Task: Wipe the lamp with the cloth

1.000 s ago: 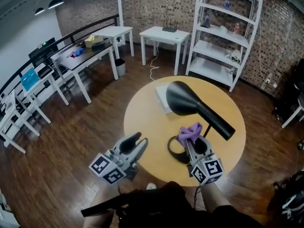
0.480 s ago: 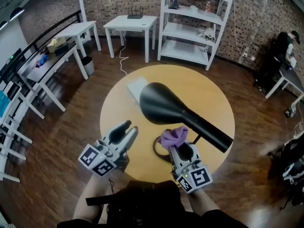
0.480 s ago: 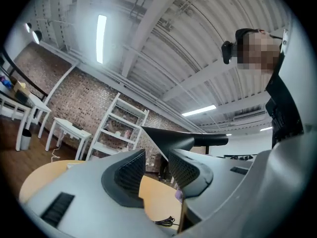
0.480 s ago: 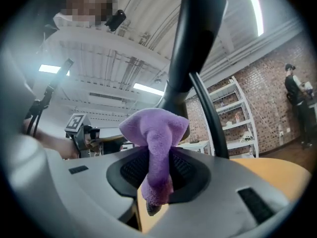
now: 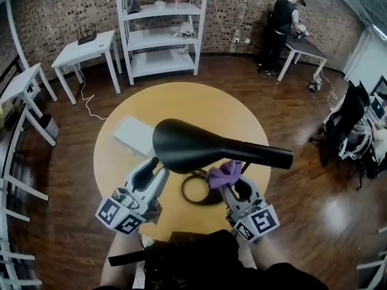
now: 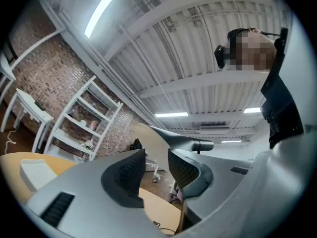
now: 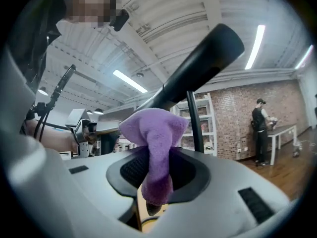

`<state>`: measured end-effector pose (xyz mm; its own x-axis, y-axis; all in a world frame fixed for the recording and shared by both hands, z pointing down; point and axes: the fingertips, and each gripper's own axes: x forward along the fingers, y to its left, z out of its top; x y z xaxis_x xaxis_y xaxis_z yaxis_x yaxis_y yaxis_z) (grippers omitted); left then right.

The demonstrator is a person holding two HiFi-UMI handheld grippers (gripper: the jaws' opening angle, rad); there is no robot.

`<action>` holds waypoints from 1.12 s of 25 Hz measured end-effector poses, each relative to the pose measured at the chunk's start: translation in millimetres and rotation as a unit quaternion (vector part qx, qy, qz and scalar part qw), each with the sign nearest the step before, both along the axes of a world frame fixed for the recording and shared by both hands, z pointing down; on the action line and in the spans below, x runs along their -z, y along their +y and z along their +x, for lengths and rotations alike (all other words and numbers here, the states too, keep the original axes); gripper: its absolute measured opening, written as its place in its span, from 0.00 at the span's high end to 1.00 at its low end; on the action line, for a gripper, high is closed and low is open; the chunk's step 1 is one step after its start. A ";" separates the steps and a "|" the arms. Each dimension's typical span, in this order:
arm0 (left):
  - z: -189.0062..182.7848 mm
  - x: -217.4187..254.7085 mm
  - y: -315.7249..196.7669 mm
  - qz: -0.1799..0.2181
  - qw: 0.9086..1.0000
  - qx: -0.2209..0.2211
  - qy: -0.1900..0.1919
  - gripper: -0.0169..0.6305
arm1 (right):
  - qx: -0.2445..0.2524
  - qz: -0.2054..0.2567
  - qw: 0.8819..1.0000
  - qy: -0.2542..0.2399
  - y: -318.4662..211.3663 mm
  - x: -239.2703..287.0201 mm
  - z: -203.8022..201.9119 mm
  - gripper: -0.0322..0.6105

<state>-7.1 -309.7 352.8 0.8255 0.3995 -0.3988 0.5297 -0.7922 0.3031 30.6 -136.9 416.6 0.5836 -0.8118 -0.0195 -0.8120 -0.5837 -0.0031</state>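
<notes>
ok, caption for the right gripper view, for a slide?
Right gripper clamped on a purple cloth, with the black lamp above it.

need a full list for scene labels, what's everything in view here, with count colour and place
table: one, round, tan wood, centre
lamp: one, black, on the table, ring base nearest the grippers
cloth: one, purple, in the right gripper, next to the lamp's arm
flat pad: one, white, on the table left of the lamp head
shelf unit: one, white, at the back
side tables: two, white, back left
person: one, dark clothes, standing back right
left gripper: one, grey, lower left, fingers apart, empty
right gripper: one, grey, lower right, fingers clamped on the cloth
</notes>
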 end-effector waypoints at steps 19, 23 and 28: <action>42.7 5.4 -0.7 -0.003 0.964 -0.267 -0.005 0.76 | -0.437 -0.052 0.884 0.156 125.6 136.5 -8.0 0.79; 39.6 4.4 2.4 0.014 0.968 -0.249 -0.010 0.76 | -0.437 -0.085 0.884 0.141 118.4 141.9 0.7 0.79; 45.9 8.9 -0.6 0.029 0.971 -0.236 -0.023 0.76 | -0.374 -0.117 0.910 0.134 74.7 147.4 8.4 0.79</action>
